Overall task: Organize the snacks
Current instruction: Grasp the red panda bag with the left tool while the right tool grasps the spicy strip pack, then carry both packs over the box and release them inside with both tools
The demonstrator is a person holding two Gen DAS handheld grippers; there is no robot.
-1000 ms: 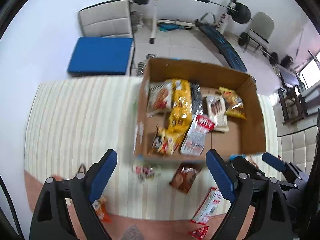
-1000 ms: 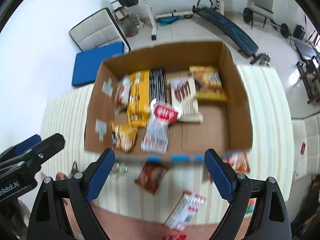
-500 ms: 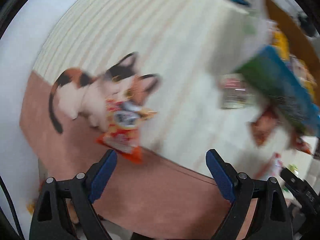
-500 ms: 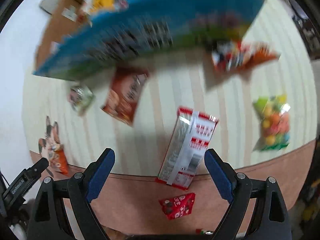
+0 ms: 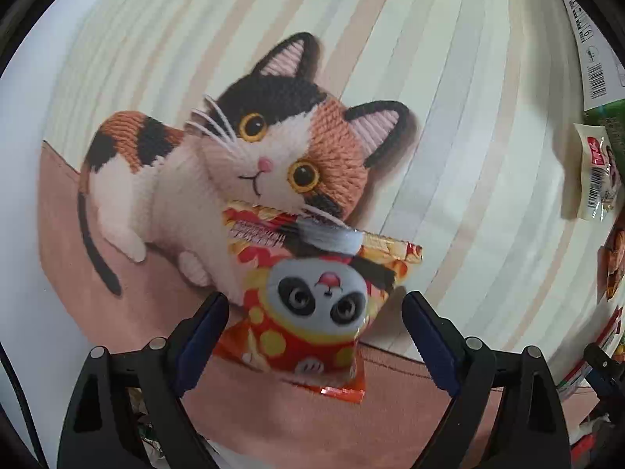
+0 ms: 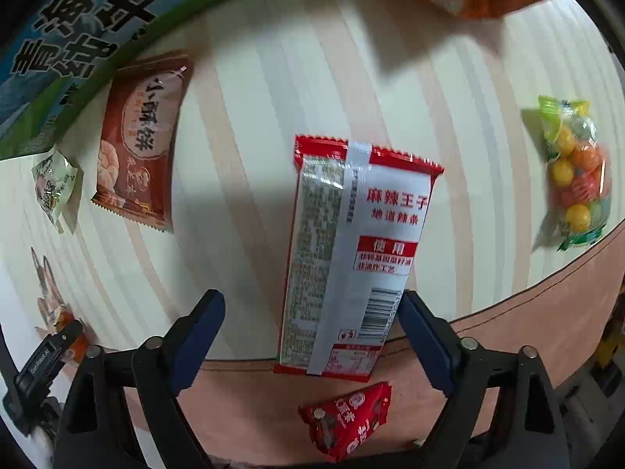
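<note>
Panda snack pouch flat on table cloth, overlapping printed cat at the pink border, sitting between left tongs, which have just been closing a little, pads not yet touching it. Red-white long packet between right tongs, open too, lower end over the cloth's pink edge. Risks: slick, puffy film likely to squirt out under an off-centre pinch; pads snagging cloth along with film; long packet off-centre, right pad near its edge, left pad well apart, so could pivot or droop on lift. Around: small red packet just beside long packet's lower end, easy to nudge; brown packet, candy bag, box well apart. Nothing blocking either approach.
</note>
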